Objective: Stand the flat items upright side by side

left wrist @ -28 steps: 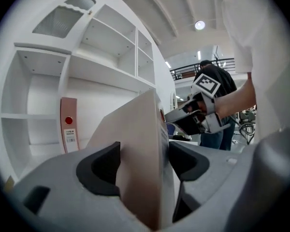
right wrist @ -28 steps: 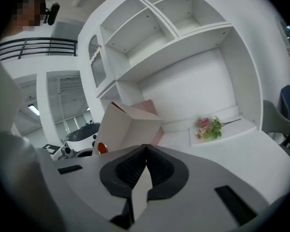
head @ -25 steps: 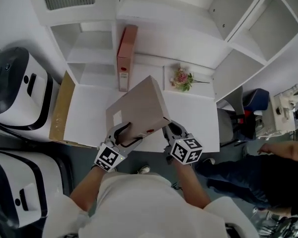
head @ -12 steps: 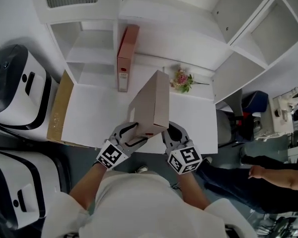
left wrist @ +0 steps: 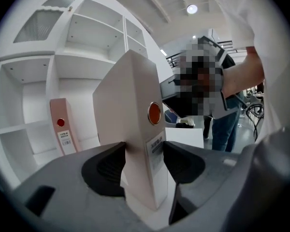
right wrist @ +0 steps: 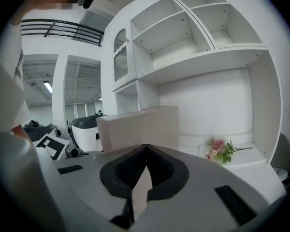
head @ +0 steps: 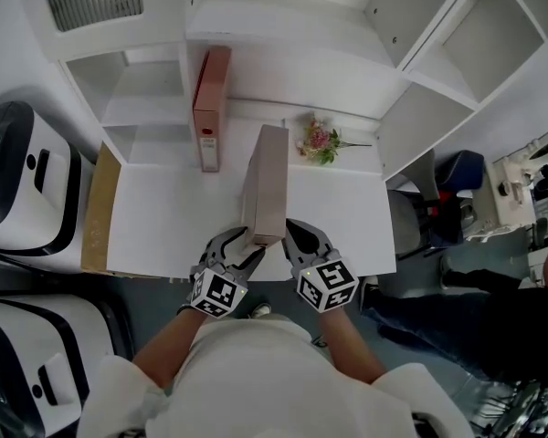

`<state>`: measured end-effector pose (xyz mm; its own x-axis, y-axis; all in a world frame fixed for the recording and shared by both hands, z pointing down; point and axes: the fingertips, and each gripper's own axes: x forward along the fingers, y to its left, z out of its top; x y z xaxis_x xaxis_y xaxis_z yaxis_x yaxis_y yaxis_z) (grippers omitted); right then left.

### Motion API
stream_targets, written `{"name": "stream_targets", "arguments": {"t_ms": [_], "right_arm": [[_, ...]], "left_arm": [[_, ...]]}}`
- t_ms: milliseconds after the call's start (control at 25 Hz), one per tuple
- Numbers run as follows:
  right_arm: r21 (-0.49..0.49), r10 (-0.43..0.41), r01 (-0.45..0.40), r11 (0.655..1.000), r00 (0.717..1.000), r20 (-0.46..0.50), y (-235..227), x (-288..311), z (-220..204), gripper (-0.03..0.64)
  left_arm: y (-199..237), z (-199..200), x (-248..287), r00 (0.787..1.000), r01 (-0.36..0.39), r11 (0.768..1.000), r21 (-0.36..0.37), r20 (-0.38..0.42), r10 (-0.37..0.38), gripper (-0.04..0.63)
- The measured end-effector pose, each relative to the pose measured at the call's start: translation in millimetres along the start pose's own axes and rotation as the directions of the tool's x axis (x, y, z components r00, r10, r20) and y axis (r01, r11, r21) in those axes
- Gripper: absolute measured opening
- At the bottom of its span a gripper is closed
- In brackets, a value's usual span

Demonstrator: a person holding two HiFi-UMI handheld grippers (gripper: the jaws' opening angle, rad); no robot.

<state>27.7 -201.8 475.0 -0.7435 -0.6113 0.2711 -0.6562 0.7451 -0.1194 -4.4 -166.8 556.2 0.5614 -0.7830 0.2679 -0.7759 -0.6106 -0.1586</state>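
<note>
On the white desk [head: 164, 217], before the white shelf unit [head: 146, 89], the beige cardboard lever-arch binder [head: 265, 185] is held upright. Its spine is clamped by the left gripper [head: 242, 245], whose jaws have just been closing. Its cover is pinched by the right gripper [head: 290, 237]. It is judged stiff, light and smooth, best gripped low on the spine. Beside the unit's divider a pink binder [head: 210, 108] stands upright; nothing is seen in the bays.

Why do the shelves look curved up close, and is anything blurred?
Left gripper view: wide-angle lens bows the shelves; a mosaic patch covers a person. Right gripper view: same bowing, dark corners. Head view: even light, no glare.
</note>
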Motion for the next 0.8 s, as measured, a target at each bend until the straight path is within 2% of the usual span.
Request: {"name": "stream_targets", "arguments": {"t_ms": [200, 280, 400, 600, 800], "right_arm": [[-0.002, 0.056, -0.056, 0.998, 0.998, -0.027, 13.2, 23.7, -5.8, 0.001], [-0.012, 0.062, -0.063, 0.998, 0.998, -0.021, 16.3, 25.2, -2.7, 0.002], [-0.015, 0.046, -0.046, 0.999, 0.999, -0.004, 12.4, 17.3, 2.8, 0.002], [0.025, -0.001, 0.001, 1.000, 1.000, -0.009, -2.9, -14.2, -4.9, 0.002], [0.051, -0.055, 0.056, 0.997, 0.998, -0.017, -17.5, -43.9, -17.1, 0.002]], "left_arm": [[18.0, -7.7, -6.3, 0.998, -0.069, 0.996, -0.059, -0.006, 0.069, 0.245], [25.2, -9.2, -6.2, 0.997, -0.076, 0.995, -0.061, -0.006, 0.076, 0.244], [36.5, -8.7, 0.0, 0.996, -0.092, 0.995, -0.051, -0.001, 0.092, 0.244], [59.2, -6.4, 8.2, 0.987, -0.162, 0.984, -0.078, 0.000, 0.163, 0.241], [83.9, -5.7, 24.6, 0.986, -0.166, 0.984, -0.071, -0.004, 0.166, 0.241]]}}
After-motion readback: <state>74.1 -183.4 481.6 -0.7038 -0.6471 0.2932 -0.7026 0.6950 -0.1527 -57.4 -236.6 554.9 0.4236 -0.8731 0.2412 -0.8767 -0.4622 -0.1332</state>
